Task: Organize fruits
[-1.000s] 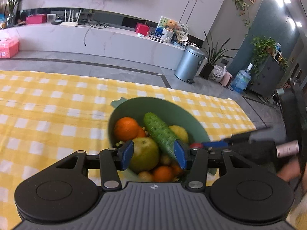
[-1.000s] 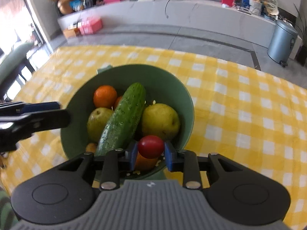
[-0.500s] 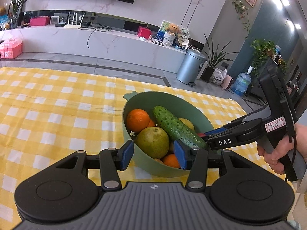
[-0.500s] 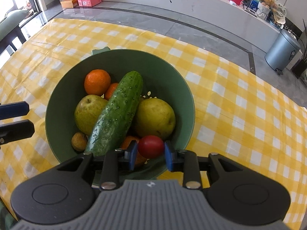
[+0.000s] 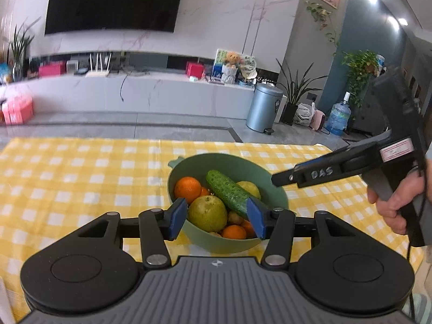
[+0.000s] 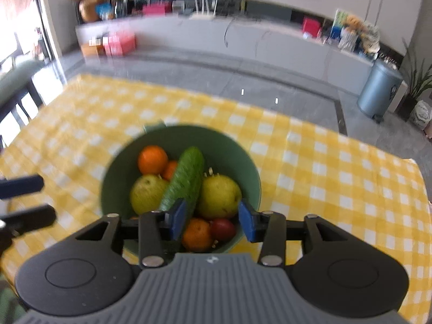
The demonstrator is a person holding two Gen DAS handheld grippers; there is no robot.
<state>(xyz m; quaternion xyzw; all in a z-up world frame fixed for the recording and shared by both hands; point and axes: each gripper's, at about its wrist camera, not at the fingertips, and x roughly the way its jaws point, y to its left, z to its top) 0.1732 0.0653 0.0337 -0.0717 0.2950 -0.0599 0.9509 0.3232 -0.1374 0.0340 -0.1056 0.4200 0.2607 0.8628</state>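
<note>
A green bowl (image 5: 272, 186) (image 6: 113, 172) sits on the yellow checked cloth, filled with a cucumber (image 5: 226, 192) (image 6: 186, 181), two pears (image 5: 207, 213) (image 6: 219, 196), oranges (image 5: 187, 189) (image 6: 152, 159) and a small red tomato (image 6: 223, 229). My right gripper (image 6: 212, 223) hangs above the bowl's near rim, its jaws opening; the tomato lies below them in the bowl, free of the pads. My left gripper (image 5: 216, 219) is held back from the bowl, its jaws also opening with nothing between them. The right gripper (image 5: 286, 178) reaches in from the right in the left wrist view.
The yellow checked tablecloth (image 5: 81, 178) (image 6: 337, 178) spreads wide on both sides of the bowl. A person's hand (image 5: 391, 205) holds the right tool. Beyond the table stand a white cabinet (image 5: 151, 94), a grey bin (image 5: 264, 107) and plants.
The right gripper's jaws have parted and let go of the red tomato, which now lies in the bowl. Both grippers have risen and drawn back from the bowl.
</note>
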